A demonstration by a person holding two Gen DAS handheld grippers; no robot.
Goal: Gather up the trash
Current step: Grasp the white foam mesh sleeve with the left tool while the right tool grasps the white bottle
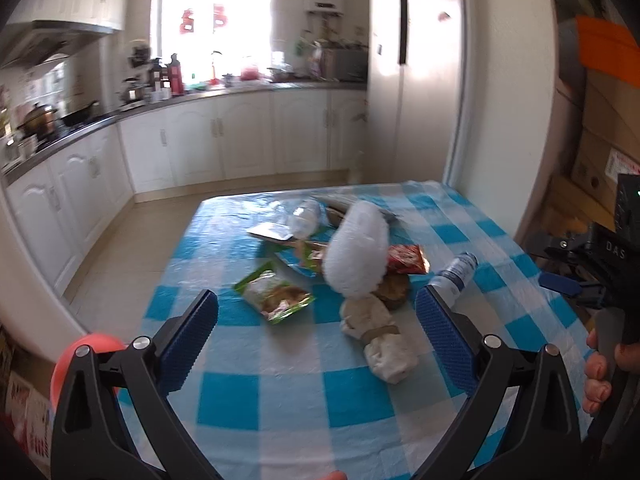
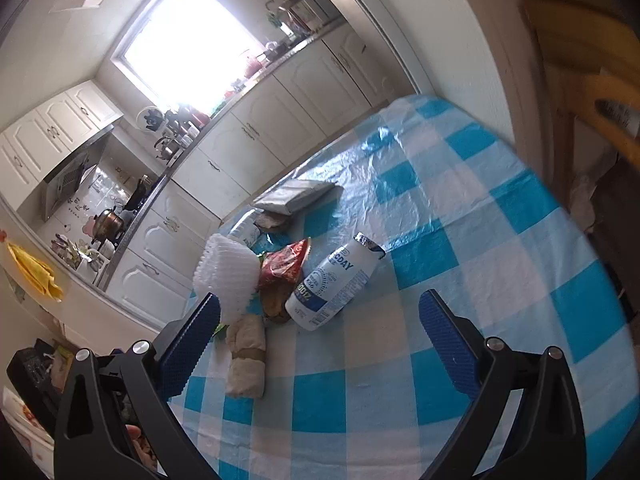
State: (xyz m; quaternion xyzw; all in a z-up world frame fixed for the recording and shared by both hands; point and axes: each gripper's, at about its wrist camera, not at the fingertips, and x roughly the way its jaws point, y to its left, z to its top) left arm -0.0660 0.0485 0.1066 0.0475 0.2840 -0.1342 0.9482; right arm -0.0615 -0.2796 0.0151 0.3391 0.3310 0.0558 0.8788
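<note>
— Near the middle of the table (image 1: 296, 400), toward its far edge, that's where all the trash sits, heaped in one loose cluster on the blue-and-white checked cloth.

— What's in the heap?

— A white foam fruit net (image 1: 358, 252) standing tallest, a red snack wrapper (image 1: 406, 259) just beside it, and a white plastic bottle with blue print (image 2: 334, 282) lying on its side, touching the wrapper. Closest to the near edge lies a beige rolled bundle with a paper band (image 1: 380, 336). A green food pouch (image 1: 276, 292) lies flat on the left side of the heap. At the back there's a clear crumpled bottle (image 1: 306, 218) and a flat grey packet (image 2: 296, 196).

— And the grippers?

— Both above the near part of the table, neither touching anything. The left gripper (image 1: 316, 332) has its blue pads spread wide, with the pouch and the bundle showing between them. The right gripper (image 2: 320, 340) is spread wide too, nothing in it, with the printed bottle and the bundle showing between its fingers.

— Anything around the table?

— White kitchen cabinets (image 1: 224, 140) run along the far wall under a bright window (image 1: 216, 20), and a pale fridge (image 1: 416, 72) stands by the table's far right corner. A hand (image 1: 600, 372) grips the right tool's handle at the right edge.
</note>
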